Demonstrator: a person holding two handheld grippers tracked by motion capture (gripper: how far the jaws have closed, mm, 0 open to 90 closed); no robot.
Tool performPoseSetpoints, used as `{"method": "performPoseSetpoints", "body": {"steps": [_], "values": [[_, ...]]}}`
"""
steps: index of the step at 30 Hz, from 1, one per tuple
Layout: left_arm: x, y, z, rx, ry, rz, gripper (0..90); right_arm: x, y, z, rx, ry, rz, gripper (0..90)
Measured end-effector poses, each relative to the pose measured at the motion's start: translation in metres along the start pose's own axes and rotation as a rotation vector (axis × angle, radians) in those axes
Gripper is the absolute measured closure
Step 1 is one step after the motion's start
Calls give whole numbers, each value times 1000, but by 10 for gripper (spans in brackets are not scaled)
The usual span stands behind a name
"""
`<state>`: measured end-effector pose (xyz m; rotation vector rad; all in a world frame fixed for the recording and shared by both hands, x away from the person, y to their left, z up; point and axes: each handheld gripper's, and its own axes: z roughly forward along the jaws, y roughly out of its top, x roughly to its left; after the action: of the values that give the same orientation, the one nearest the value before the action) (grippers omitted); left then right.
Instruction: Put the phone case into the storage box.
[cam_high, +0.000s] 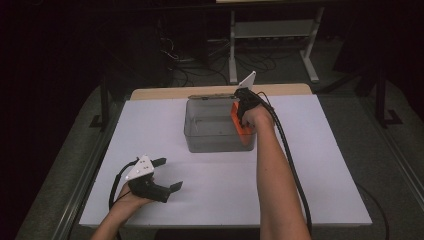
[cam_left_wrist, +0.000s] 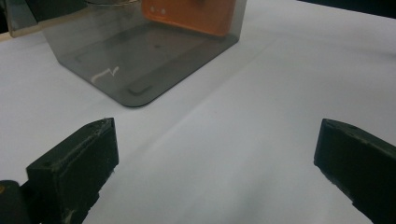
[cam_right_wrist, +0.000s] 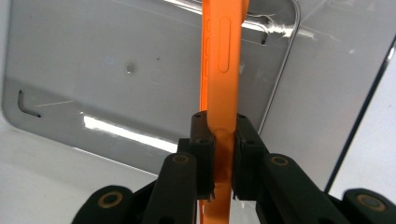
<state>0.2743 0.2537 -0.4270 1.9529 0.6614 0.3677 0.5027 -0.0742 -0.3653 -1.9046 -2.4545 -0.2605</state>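
A smoky clear plastic box (cam_high: 212, 132) stands open at the table's far middle. My right gripper (cam_high: 239, 112) is shut on a flat orange phone case (cam_high: 240, 125) and holds it on edge inside the box's right end. In the right gripper view the orange case (cam_right_wrist: 223, 60) runs straight up from between the jaws, above the box floor (cam_right_wrist: 116, 79). My left gripper (cam_high: 167, 175) rests open near the table's front left, nothing between its fingers (cam_left_wrist: 74, 163). In the left gripper view the box (cam_left_wrist: 140, 56) and the case (cam_left_wrist: 196, 14) lie ahead.
The white table top (cam_high: 320, 170) has bare room around the box. A wooden strip (cam_high: 165, 93) lines the far edge. Cables trail from both grippers. Beyond the table stand a white frame (cam_high: 272, 30) and tangled cords on the dark floor.
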Motion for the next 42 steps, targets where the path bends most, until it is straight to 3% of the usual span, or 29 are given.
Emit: {"method": "performPoseSetpoints", "body": {"steps": [17,42], "values": [[-1,0,1,3,-3,1,0,-4,-3,1,6,1,36,799],[-1,0,1,3,-4,0,0,2,-2,0,7,-25,18,768]]}}
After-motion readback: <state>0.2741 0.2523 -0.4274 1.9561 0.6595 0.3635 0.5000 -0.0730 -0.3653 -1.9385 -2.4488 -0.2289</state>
